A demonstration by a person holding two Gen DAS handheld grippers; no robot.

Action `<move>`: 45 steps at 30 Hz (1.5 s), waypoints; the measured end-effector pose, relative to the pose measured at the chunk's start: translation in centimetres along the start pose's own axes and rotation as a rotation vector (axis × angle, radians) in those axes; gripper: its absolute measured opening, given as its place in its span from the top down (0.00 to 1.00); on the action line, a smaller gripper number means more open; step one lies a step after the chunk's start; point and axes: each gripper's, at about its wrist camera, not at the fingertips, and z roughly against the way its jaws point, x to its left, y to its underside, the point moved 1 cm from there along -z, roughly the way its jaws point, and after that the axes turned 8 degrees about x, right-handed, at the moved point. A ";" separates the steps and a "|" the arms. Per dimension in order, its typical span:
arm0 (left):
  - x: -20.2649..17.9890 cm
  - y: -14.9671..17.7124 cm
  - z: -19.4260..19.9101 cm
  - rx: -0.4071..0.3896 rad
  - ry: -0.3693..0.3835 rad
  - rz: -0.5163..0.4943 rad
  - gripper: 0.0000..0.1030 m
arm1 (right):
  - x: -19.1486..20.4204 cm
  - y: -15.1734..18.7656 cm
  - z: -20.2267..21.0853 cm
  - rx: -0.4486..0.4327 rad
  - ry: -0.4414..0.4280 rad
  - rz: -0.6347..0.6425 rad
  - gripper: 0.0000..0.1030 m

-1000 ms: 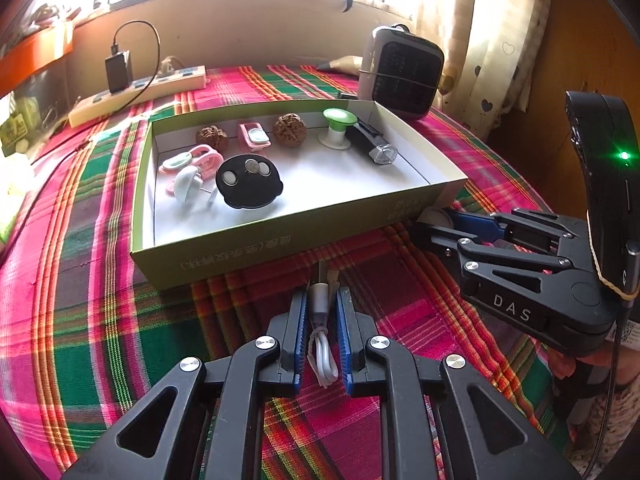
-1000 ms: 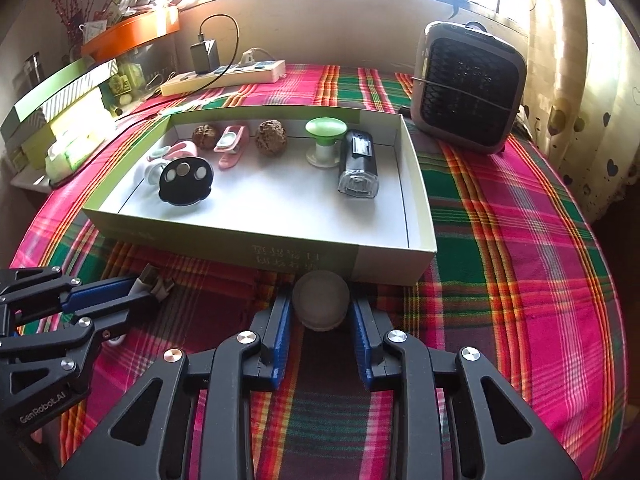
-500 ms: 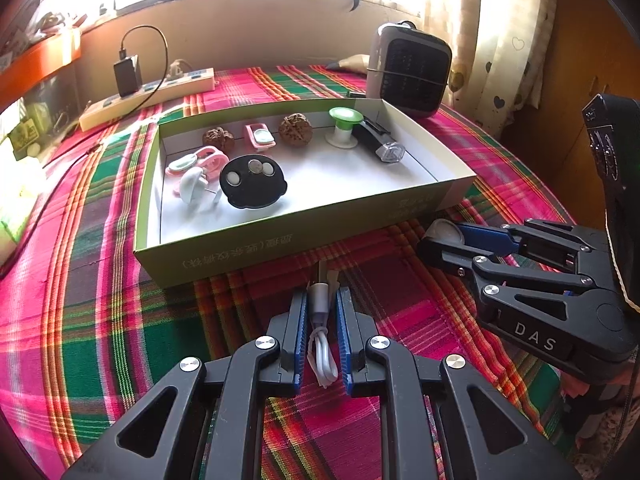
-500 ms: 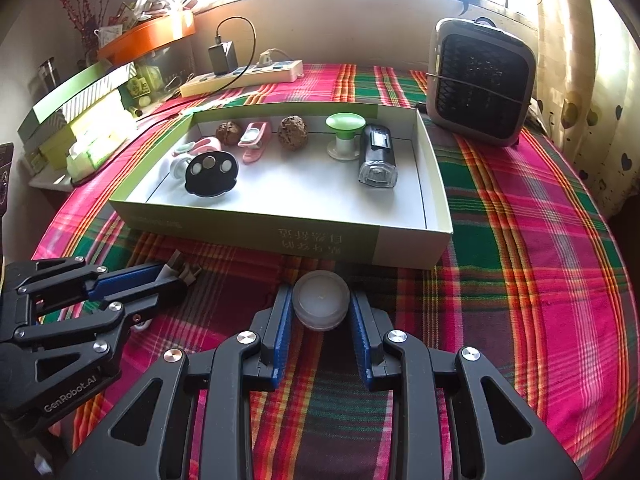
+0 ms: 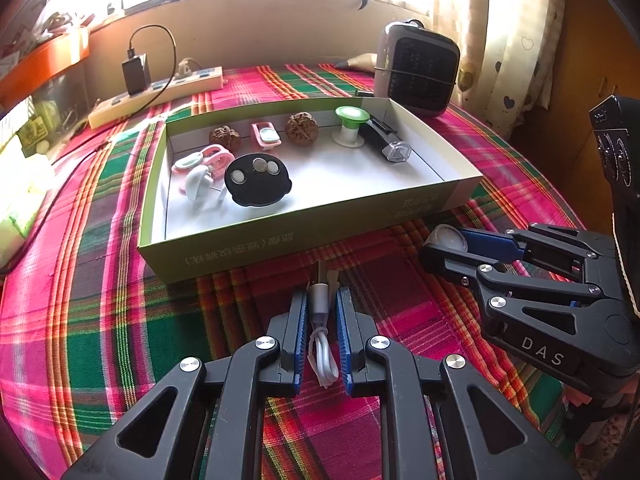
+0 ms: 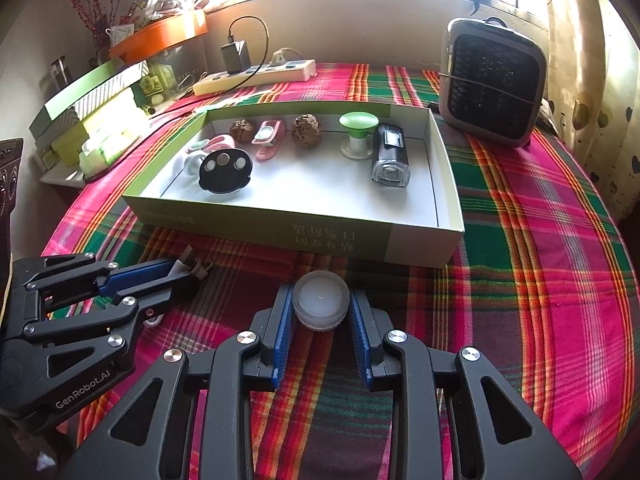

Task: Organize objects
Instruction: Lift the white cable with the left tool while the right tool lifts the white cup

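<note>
- The left gripper (image 5: 322, 312) is clamped on a white USB cable (image 5: 320, 332), just short of the green box's (image 5: 280, 236) near wall.
- The right gripper (image 6: 320, 306) pinches a round translucent cap (image 6: 320, 304) near the same wall.
- Bare plaid cloth (image 6: 540, 300) lies to the right.
- The cable's plug points at the box, its long axis running near to far.
</note>
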 end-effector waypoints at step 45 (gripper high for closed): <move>1.2 -1.6 4.2 -0.115 0.016 0.052 0.90 | -0.3 -0.6 3.9 -0.102 -0.028 0.036 0.72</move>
